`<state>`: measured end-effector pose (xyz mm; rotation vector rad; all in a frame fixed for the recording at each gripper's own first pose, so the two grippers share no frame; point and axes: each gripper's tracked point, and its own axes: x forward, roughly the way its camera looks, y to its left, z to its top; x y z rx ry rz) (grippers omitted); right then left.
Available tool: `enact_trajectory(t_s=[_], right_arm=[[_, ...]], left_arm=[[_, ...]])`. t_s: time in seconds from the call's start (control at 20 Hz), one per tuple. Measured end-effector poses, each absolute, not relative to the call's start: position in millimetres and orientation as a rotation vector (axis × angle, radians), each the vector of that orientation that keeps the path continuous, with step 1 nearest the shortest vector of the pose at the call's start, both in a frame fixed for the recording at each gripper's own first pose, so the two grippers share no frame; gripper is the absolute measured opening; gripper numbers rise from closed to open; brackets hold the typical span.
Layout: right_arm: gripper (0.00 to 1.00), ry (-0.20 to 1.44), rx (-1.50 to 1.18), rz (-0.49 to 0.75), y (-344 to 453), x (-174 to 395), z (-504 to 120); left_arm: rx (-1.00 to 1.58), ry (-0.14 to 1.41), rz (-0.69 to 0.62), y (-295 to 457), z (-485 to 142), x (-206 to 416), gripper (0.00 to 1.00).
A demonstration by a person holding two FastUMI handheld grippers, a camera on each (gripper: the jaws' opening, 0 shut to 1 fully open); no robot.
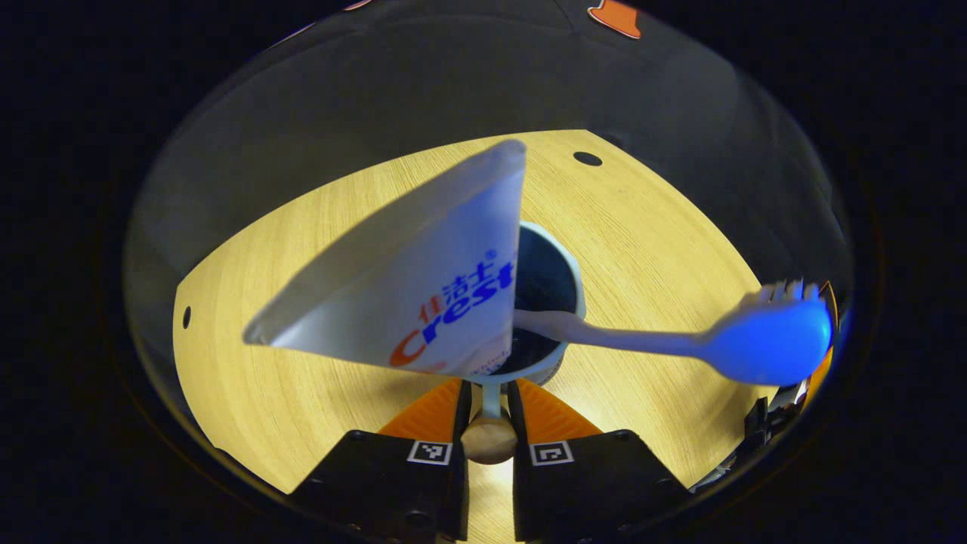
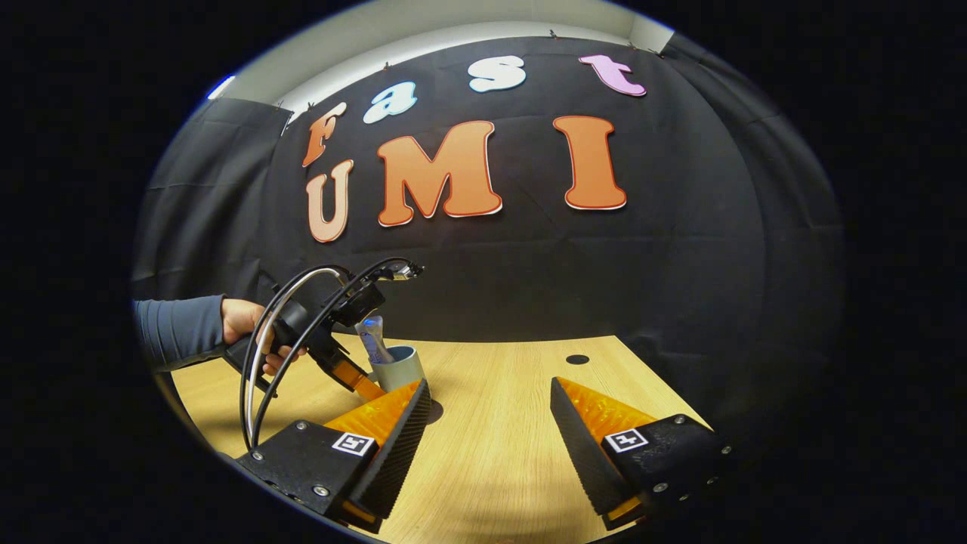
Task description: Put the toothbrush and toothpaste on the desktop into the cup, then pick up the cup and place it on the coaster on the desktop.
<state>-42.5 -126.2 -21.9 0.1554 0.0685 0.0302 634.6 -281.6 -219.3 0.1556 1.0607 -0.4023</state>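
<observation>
One cup [image 1: 555, 302] is seen at the centre of the left gripper view, standing on the bench [image 1: 302, 363]; one toothpaste tube [image 1: 423, 295] leans out of it toward 10 o'clock and one toothbrush [image 1: 680, 340] toward 3 o'clock, so the loading step is judged done. The cup's handle [image 1: 489, 423] is pinched between the left tongs [image 1: 489, 412], presumably because the handle gives the firmest hold for lifting without upsetting the tall contents. In the right gripper view the right tongs [image 2: 491, 423] are held spread and empty above the bench, likely parked clear of the work, while the cup is seen at 9 o'clock beside a hand [image 2: 249, 325]. No coaster can be made out.
</observation>
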Motion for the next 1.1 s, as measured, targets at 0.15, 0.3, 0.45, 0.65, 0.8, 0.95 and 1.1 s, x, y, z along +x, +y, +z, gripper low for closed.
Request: enact_trajectory(t_s=[0.15,0.3,0.45,0.65,0.8,0.95,1.1], right_arm=[[0.95,0.079,0.155,0.02,-131.3,-44.7,-25.4],[0.95,0.082,0.163,0.02,-128.6,-43.8,-25.8],[0.95,0.087,0.149,0.024,-120.3,-42.2,-25.4],[0.95,0.073,0.103,0.038,-107.0,-39.0,-17.1],[0.95,0.07,0.096,0.045,-98.6,-32.4,-12.1],[0.95,0.053,0.087,0.048,-86.7,-25.4,-2.7],[0.95,0.03,0.092,0.05,-73.1,-18.3,6.1]], left_arm=[[0.145,1.107,-0.405,-280.2,-276.3,649.9,0.23],[0.158,1.086,-0.402,-282.1,-311.9,678.5,0.27],[0.18,0.999,-0.409,-278.3,-337.5,713.4,0.63],[0.211,0.828,-0.388,-254.5,-354.8,757.7,0.87],[0.178,0.735,-0.362,-239.5,-333.9,734.5,1.0],[0.201,0.596,-0.308,-223.6,-365.4,753.1,1.0],[0.153,0.491,-0.241,-207.3,-358.1,750.0,1.0]])
